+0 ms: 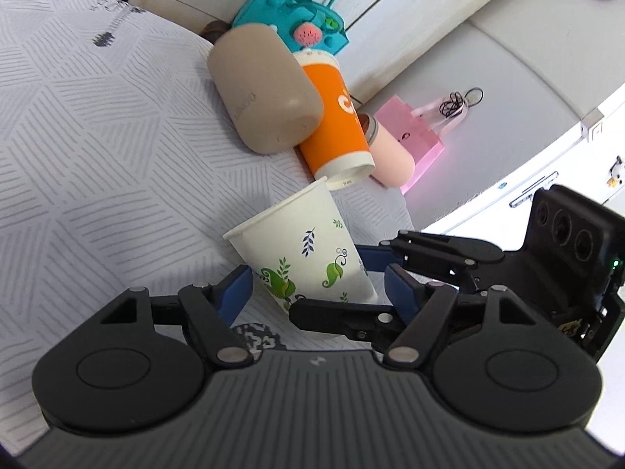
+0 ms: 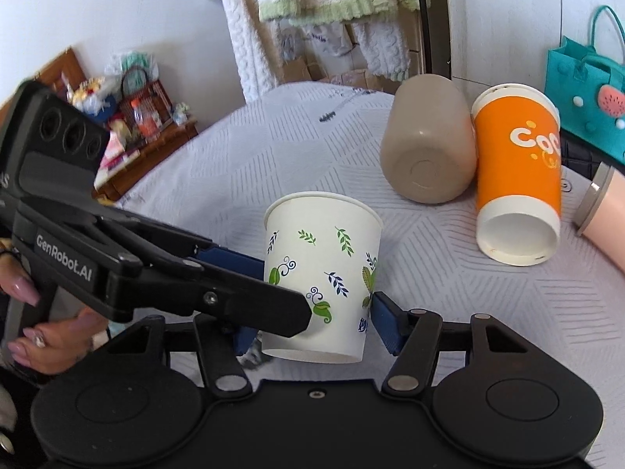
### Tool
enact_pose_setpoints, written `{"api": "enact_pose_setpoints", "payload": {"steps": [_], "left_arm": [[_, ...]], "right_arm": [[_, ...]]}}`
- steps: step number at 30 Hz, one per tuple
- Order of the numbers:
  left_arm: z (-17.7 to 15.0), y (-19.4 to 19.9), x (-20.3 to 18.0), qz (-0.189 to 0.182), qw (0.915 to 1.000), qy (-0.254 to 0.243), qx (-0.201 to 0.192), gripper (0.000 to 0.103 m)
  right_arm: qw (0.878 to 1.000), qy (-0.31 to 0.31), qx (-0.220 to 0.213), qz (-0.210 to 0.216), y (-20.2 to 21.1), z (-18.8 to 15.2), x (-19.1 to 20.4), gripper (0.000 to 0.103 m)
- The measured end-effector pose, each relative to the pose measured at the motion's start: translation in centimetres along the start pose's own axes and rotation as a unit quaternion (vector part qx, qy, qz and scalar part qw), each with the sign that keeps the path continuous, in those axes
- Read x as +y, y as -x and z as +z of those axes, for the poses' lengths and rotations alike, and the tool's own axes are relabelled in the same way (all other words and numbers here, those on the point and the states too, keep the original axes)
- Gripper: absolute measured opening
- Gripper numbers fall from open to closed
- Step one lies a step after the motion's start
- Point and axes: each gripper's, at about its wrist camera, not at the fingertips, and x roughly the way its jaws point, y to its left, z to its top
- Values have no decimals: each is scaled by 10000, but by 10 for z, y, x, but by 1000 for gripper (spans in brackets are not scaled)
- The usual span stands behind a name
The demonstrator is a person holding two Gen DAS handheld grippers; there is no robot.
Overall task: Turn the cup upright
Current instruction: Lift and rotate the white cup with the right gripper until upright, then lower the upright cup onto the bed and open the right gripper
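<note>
A white paper cup with green and blue leaf prints [image 1: 300,250] stands mouth up, slightly tilted, on the patterned grey-white bed cover [image 1: 97,156]. It also shows in the right wrist view [image 2: 324,273]. My left gripper [image 1: 318,289] has blue pads on both sides of the cup's lower part, with a gap showing on the left. My right gripper [image 2: 312,324] closes its blue pads on the cup's lower wall. Each gripper shows in the other's view, the right one [image 1: 375,273] and the left one [image 2: 250,285].
Lying on the bed behind: a beige tumbler [image 1: 265,90], an orange paper cup [image 1: 336,117] and a pink bottle [image 1: 390,148]. A teal bag [image 1: 297,11] and a pink bag [image 1: 414,129] sit beyond them. A cluttered shelf [image 2: 133,125] stands left of the bed.
</note>
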Motion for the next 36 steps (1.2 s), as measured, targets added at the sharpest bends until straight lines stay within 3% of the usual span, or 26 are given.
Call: {"api": "enact_pose_setpoints", "payload": {"steps": [5, 10, 15, 24, 30, 36], "left_arm": [[1, 18, 8, -7, 9996, -114, -259, 72], [0, 38, 8, 244, 9964, -594, -561, 62], [1, 54, 7, 489, 9902, -1056, -771, 61], [6, 67, 3, 1007, 9714, -1786, -1200, 57], [12, 64, 6, 1233, 9601, -2126, -1336, 57], [20, 53, 10, 1369, 9561, -2244, -1296, 57]], "right_arm": [[9993, -133, -276, 200, -7, 3, 5, 65], [9977, 117, -636, 210, -12, 5, 18, 65], [9936, 626, -938, 49, -16, 11, 35, 65], [9791, 1375, -1422, -482, -30, 20, 58, 65], [9701, 1566, -1644, -859, -49, 24, 64, 65], [9721, 1359, -1672, -932, -62, 31, 58, 65]]}}
